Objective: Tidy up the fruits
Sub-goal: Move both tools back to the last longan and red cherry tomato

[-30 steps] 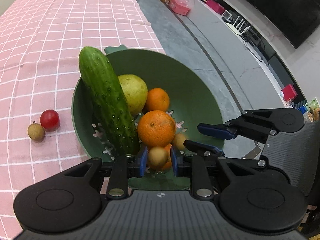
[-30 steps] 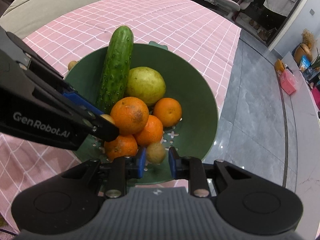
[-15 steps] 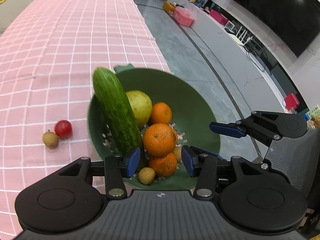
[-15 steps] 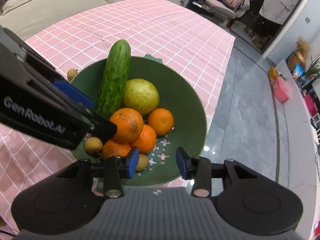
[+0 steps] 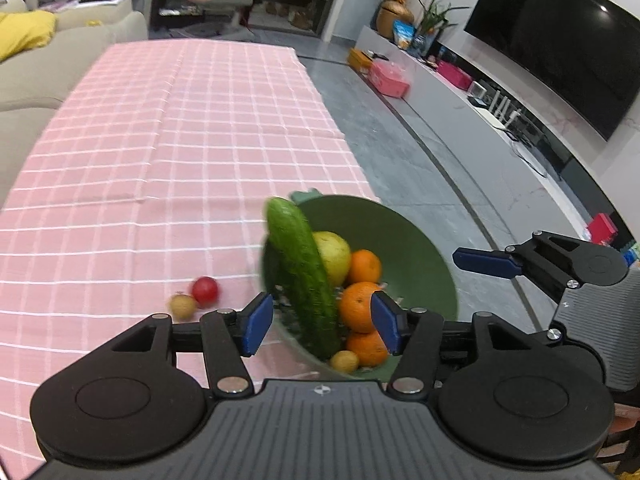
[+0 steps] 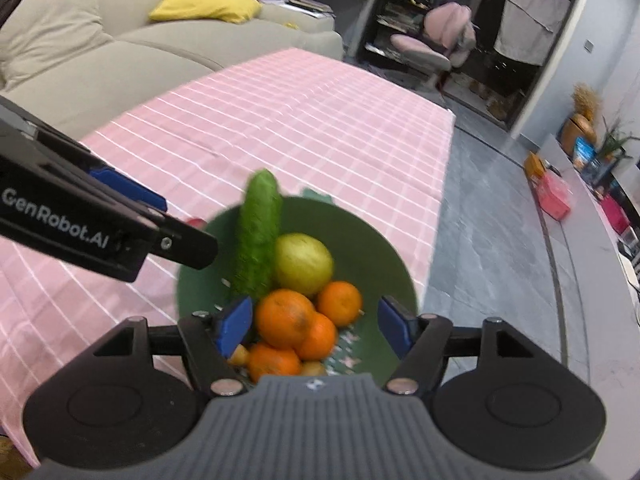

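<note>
A green bowl at the table's near right edge holds a cucumber, a yellow-green fruit, several oranges and small tan longans. A red cherry tomato and a tan longan lie on the pink cloth left of the bowl. My left gripper is open and empty above the bowl's near side. My right gripper is open and empty above the bowl.
The pink checked tablecloth stretches far and left. A beige sofa with a yellow cushion stands beyond the table. Grey floor, a TV counter with boxes and an office chair lie to the right.
Both grippers opened, each letting a longan drop into the bowl, then rose and pulled back, so the bowl looks smaller and lower in both views.
</note>
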A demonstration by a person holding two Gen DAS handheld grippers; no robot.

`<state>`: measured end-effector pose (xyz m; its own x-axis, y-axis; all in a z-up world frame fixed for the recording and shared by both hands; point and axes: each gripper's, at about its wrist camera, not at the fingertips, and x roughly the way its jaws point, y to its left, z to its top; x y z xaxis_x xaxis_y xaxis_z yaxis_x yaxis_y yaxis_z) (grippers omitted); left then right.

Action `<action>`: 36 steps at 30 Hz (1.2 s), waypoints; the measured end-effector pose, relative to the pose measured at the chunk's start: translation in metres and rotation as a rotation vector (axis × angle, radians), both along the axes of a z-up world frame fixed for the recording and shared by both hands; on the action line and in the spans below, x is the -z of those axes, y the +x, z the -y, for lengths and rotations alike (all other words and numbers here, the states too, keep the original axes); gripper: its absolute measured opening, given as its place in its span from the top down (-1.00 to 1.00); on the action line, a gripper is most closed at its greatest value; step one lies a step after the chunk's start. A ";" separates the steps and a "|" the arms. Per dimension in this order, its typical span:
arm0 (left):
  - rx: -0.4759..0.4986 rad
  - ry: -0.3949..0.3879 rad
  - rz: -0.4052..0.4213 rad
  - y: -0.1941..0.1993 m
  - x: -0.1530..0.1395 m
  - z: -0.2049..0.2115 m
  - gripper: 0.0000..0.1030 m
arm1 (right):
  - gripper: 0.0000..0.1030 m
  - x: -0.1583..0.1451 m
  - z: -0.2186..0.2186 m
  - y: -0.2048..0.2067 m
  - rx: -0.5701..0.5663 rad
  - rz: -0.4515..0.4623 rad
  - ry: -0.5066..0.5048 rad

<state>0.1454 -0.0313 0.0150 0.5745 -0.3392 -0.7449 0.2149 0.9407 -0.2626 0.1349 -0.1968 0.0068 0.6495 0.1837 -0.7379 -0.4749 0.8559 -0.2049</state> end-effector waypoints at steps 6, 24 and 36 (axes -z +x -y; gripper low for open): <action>-0.050 0.020 0.019 -0.010 -0.002 -0.029 -0.29 | -0.31 -0.005 -0.031 -0.010 -0.108 0.024 0.017; -0.163 -0.089 -0.047 -0.011 0.045 -0.103 -0.28 | 0.01 0.014 -0.109 0.003 -0.424 -0.001 -0.130; -0.142 -0.115 -0.085 0.004 0.080 -0.108 -0.20 | 0.32 0.045 -0.139 0.029 -0.605 -0.042 -0.307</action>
<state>0.1493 0.0767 -0.0646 0.5590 -0.3452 -0.7539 0.0547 0.9226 -0.3819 0.1637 -0.0576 -0.0384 0.4675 0.2841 -0.8371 -0.8649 0.3429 -0.3666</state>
